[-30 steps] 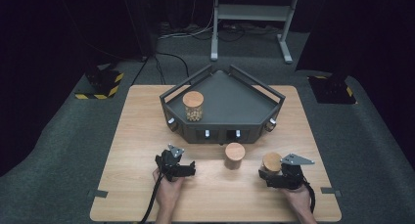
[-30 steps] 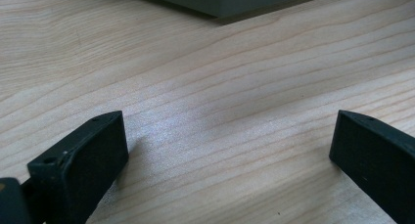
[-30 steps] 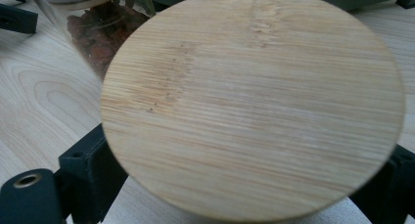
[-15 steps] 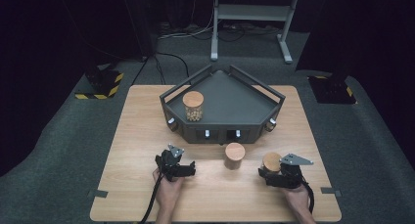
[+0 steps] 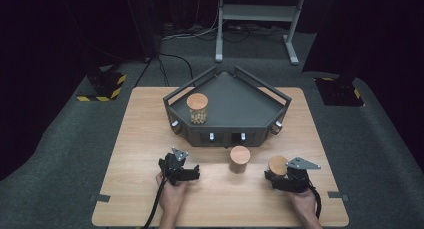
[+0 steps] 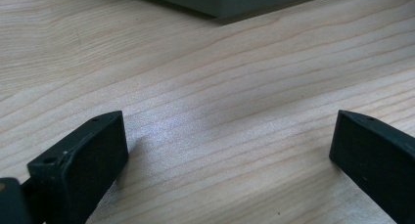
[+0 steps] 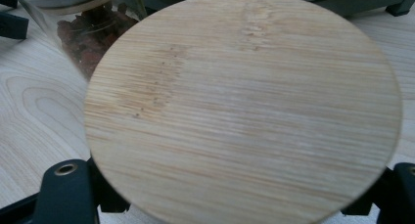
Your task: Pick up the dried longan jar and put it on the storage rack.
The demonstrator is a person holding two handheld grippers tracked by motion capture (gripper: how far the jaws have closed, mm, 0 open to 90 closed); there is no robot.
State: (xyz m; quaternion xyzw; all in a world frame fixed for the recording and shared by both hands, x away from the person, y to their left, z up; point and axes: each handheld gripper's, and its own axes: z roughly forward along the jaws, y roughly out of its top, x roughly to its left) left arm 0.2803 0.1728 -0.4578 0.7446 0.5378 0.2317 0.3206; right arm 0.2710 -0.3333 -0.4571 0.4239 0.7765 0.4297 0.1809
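Right hand-held gripper [image 5: 278, 173] sits low at the bench's [image 5: 145, 139] near right, jaws either side of a jar [image 5: 278, 166] with a round bamboo lid [image 7: 244, 106]. Jaws have just been closing, jar between them. In the right gripper view the lid hides the pads, black jaw parts show at both lower corners hard against the jar's sides; reads as clamped on the jar, though the actual pad contact is hidden. Jar stands upright on the bench, in front of the tray's [image 5: 225, 134] right half and clear of it. Left hand-held gripper [image 5: 181, 170] rests at the near left of the bench, well apart from the right one. Its jaws stand wide apart in the left gripper view, bare wood between them, nothing held; a dark edge of the tray shows at the top of that view. Second jar [image 5: 239, 158] with the same kind of lid stands upright between the two grippers, just in front of the tray's front wall, touching neither gripper. In the right gripper view it shows at upper left with dark reddish-brown contents [image 7: 88, 35]. Third jar [image 5: 197, 108] stands upright inside the tray at its left side, pale round contents visible through the glass. Tray is a dark five-sided one with raised rails, at bench centre toward the far edge.
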